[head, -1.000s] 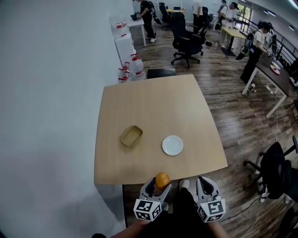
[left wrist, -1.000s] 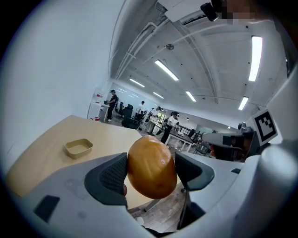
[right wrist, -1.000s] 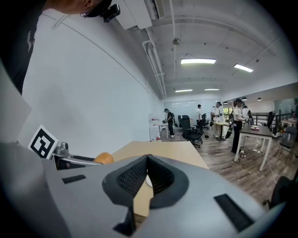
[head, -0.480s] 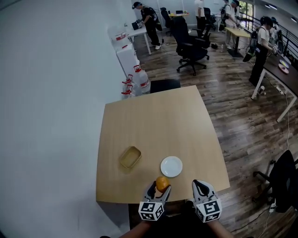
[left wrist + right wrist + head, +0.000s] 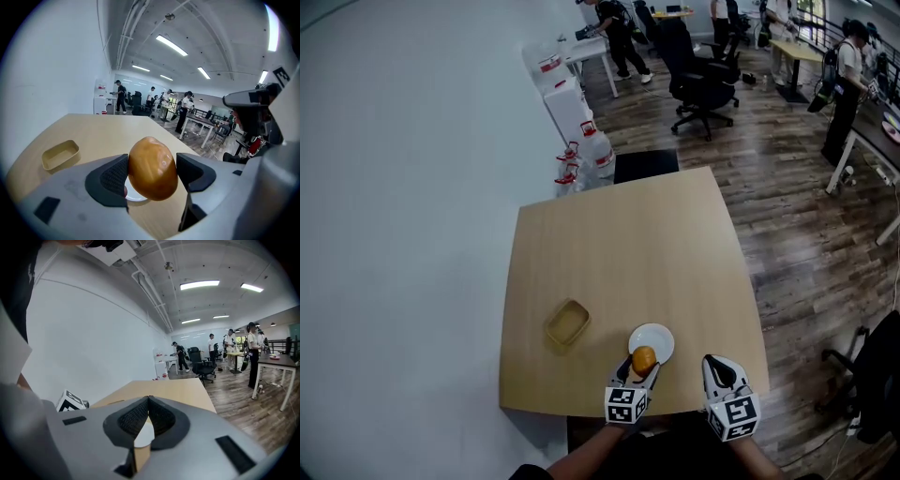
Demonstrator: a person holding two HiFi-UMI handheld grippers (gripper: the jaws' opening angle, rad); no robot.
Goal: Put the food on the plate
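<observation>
A golden-brown bun (image 5: 644,359) (image 5: 152,168) is clamped between the jaws of my left gripper (image 5: 637,370) (image 5: 152,176), which is shut on it. It hangs just above the near rim of the small white plate (image 5: 656,339) (image 5: 133,196) lying near the front edge of the wooden table (image 5: 619,262). My right gripper (image 5: 719,371) (image 5: 148,420) hovers to the right of the plate at the table's front edge, its jaws closed together with nothing between them. A sliver of the plate (image 5: 144,434) shows beyond its pads.
A shallow tan tray (image 5: 567,323) (image 5: 60,154) lies on the table left of the plate. Behind the table stand a black stool (image 5: 645,164), water jugs (image 5: 592,150) and office chairs; several people work at desks further back.
Both grippers have moved forward over the table's front edge. The left one has carried the bun from off the table to just over the plate's near rim.
</observation>
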